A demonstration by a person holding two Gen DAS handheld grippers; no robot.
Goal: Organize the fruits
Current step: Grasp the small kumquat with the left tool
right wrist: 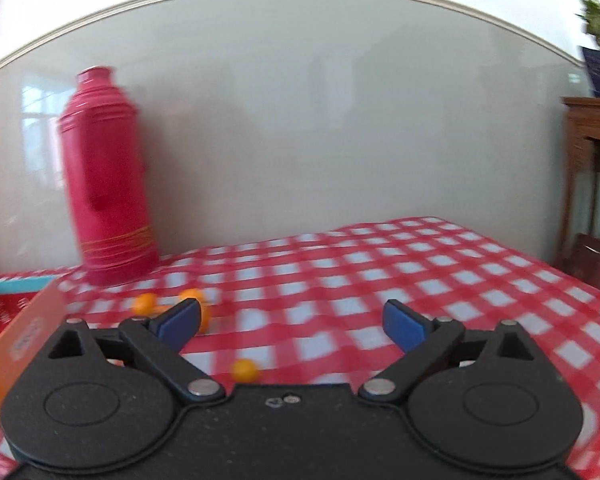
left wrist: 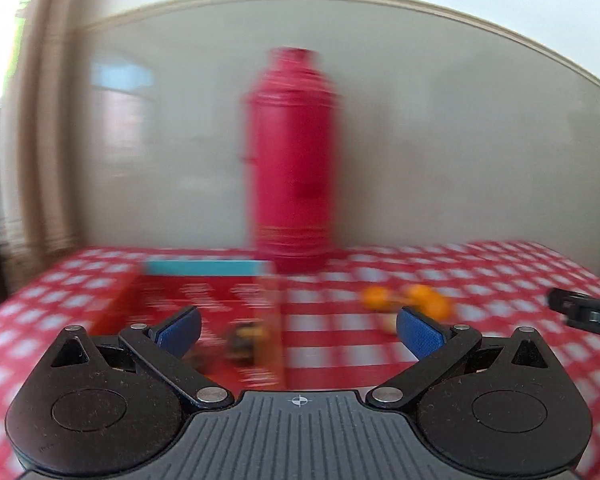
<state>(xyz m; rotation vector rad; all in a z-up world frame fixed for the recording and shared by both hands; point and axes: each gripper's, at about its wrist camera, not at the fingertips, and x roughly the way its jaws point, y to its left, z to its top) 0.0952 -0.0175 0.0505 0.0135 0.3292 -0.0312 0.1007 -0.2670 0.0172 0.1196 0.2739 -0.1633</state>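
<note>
Several small oranges (right wrist: 144,303) lay loose on the checked worktop (right wrist: 380,272), right of the red box (left wrist: 204,308). Both claws, left (left wrist: 298,326) and right (right wrist: 292,322), were spread, empty. Risk: round fruit could roll off if nudged in a fast approach.

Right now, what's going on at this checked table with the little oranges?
A person is sorting fruit with two hand-held gripping tools. Both the left tool and the right tool are open and hold nothing. Several small orange fruits lie loose on the red-checked tablecloth, one nearer the right tool. A red box sits at the left, with what may be fruit inside; the blur hides it. A tall red flask stands behind, untouched.
</note>
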